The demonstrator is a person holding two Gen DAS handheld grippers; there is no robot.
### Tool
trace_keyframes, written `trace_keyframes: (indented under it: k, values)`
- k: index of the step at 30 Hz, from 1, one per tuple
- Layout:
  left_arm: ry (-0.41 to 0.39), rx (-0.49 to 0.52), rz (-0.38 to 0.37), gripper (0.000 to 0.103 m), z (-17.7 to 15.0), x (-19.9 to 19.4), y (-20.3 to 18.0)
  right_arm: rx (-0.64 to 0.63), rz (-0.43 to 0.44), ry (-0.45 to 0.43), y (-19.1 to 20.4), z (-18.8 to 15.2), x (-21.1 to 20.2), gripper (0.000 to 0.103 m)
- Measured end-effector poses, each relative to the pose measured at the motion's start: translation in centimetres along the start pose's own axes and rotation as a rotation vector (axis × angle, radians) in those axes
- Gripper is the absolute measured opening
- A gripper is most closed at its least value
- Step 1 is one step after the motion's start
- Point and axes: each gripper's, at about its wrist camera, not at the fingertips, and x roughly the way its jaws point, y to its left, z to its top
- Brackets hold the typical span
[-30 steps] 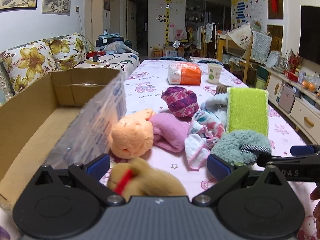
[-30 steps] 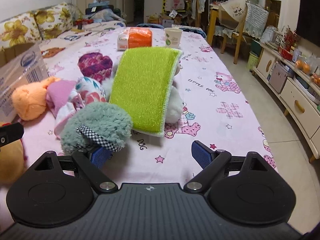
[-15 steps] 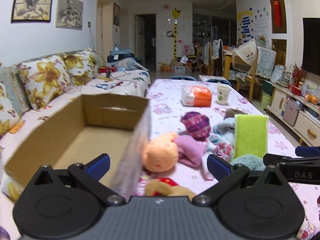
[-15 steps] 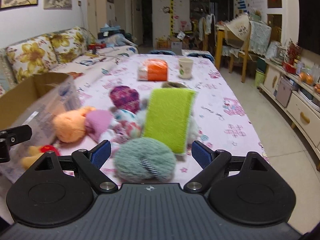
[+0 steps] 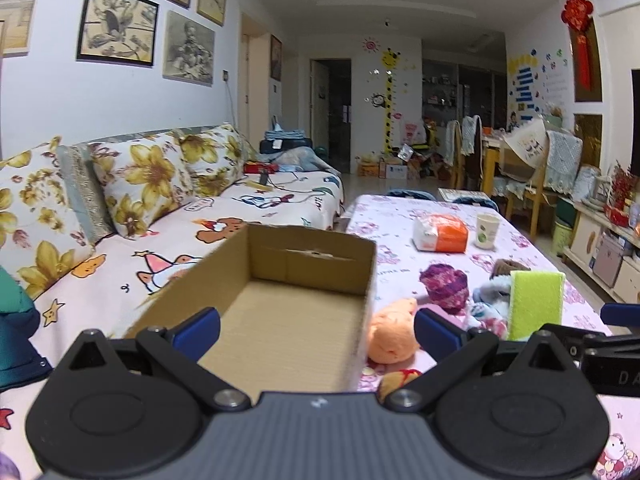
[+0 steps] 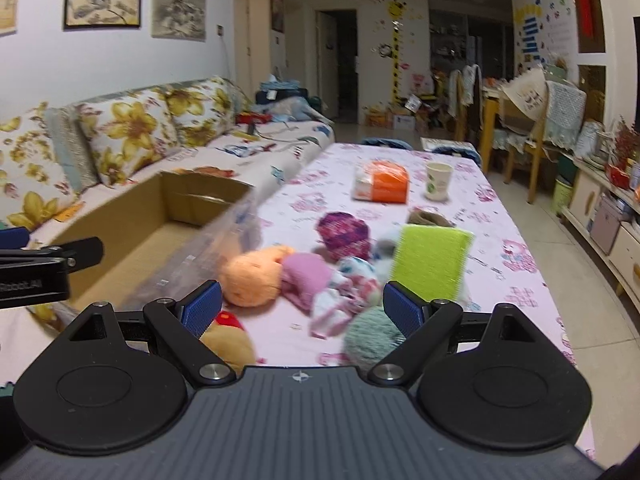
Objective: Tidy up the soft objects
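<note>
Pink-clothed counter (image 6: 500, 216); cardboard box (image 5: 296, 300) at its left edge, nothing inside. Soft toys heaped just right of the box: green pad (image 6: 432, 260), orange plush (image 6: 252, 276). Left hand-held gripper (image 5: 316, 334) and right hand-held gripper (image 6: 302, 306) both spread wide, holding nothing.

A cardboard box (image 5: 280, 312) sits at the table's (image 6: 500, 240) left edge, open side up, with a sofa (image 5: 168, 216) beyond that edge. Just right of the box, toward the near edge, soft things lie in a heap: a plush ball (image 6: 252, 276) against the box wall, a folded cloth (image 6: 306, 278) touching its right side, a knitted hat (image 6: 345, 234) behind them, and a flat pad (image 6: 432, 264) at the heap's right. A fuzzy roll (image 6: 370, 338) and a plush toy (image 6: 228, 340) lie nearest the near edge. A wrapped packet (image 6: 382, 187) and a paper cup (image 6: 437, 180) stand toward the far edge, side by side, cup to the right.
</note>
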Motion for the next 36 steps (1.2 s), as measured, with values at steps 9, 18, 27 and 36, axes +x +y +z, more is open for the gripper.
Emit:
trace_keyframes:
  k: [9, 18, 27, 36]
  values:
    - [-0.034, -0.027, 0.031, 0.102, 0.2, -1.7, 1.6, 0.009, 0.071, -0.049, 0.8, 0.6, -2.3, 0.103]
    - [-0.066, -0.011, 0.030, 0.102, 0.3, -2.9, 1.1, -0.030, 0.107, -0.077, 1.6, 0.9, -2.8, 0.103]
    - [-0.055, 0.020, 0.018, 0.102, -0.2, -2.7, -0.2, -0.086, 0.092, -0.142, 0.8, 0.6, -2.9, 0.103]
    - [-0.022, 0.033, 0.005, 0.102, -1.1, -1.5, -1.5, -0.017, 0.058, -0.126, -1.1, -0.2, -1.7, 0.103]
